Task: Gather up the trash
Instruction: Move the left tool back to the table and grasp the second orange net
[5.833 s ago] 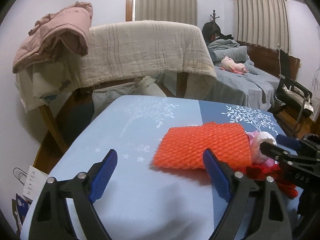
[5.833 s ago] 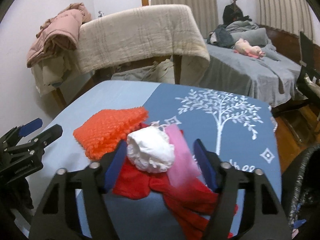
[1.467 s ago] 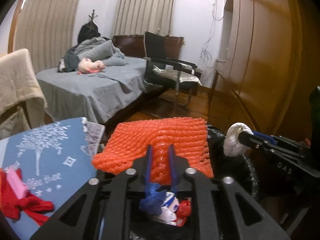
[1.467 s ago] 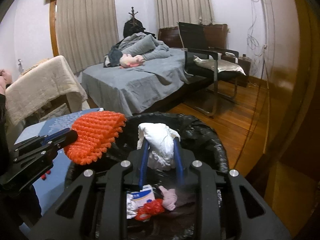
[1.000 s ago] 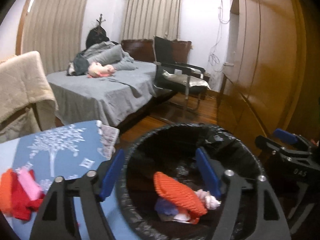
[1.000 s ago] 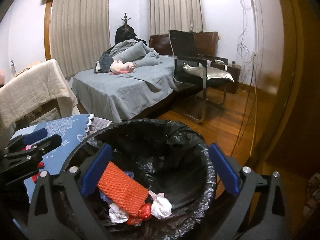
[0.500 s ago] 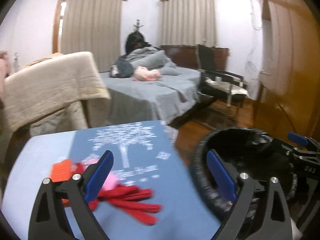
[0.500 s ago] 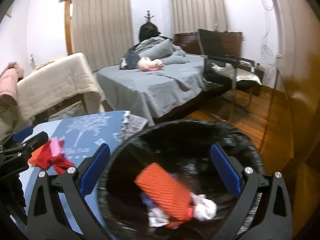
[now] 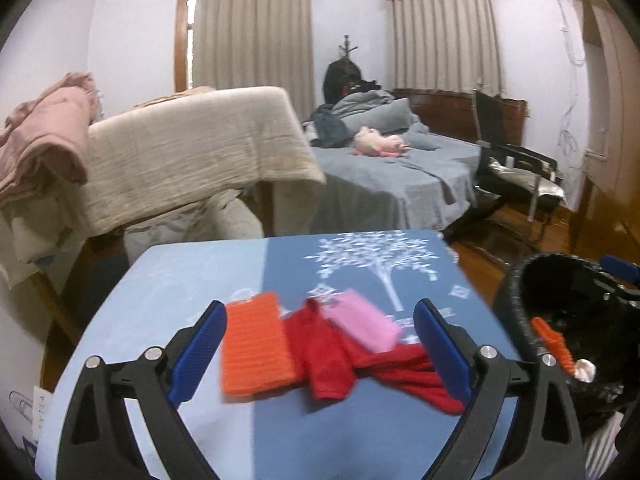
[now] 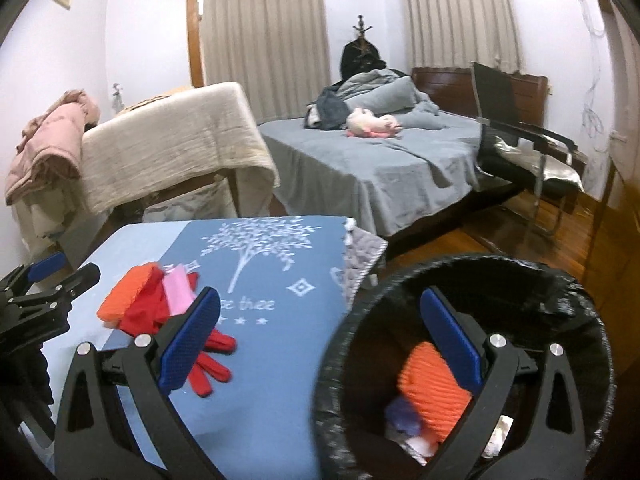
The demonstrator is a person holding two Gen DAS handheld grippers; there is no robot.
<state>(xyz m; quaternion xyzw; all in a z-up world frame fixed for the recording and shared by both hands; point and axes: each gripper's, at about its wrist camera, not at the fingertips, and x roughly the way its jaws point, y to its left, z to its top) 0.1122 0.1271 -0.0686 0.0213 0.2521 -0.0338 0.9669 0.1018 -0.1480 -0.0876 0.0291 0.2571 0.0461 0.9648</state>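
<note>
On the blue tree-print tablecloth (image 9: 180, 280) lie an orange foam net (image 9: 256, 354), a red glove (image 9: 330, 364) and a pink piece (image 9: 364, 320). My left gripper (image 9: 320, 354) is open, and its blue pads frame this pile without touching it. The black-lined trash bin (image 10: 352, 320) stands right of the table. It holds another orange foam net (image 10: 430, 392) and white crumpled trash (image 9: 584, 368). My right gripper (image 10: 320, 340) is open and empty, one finger over the bin and one over the table edge. The same pile (image 10: 148, 300) shows at left in the right wrist view.
A bed with a grey cover (image 9: 380, 176) and a pink plush toy (image 9: 378, 144) stands behind the table. A beige blanket (image 9: 180, 148) drapes over furniture at left. A black chair (image 9: 512, 168), a wooden wardrobe (image 9: 608, 120) and wood floor (image 10: 500, 232) are on the right.
Both views have swung left, away from the bin and back over the table. The remaining pile now sits between my left gripper's fingers. The dropped foam net stays in the bin.
</note>
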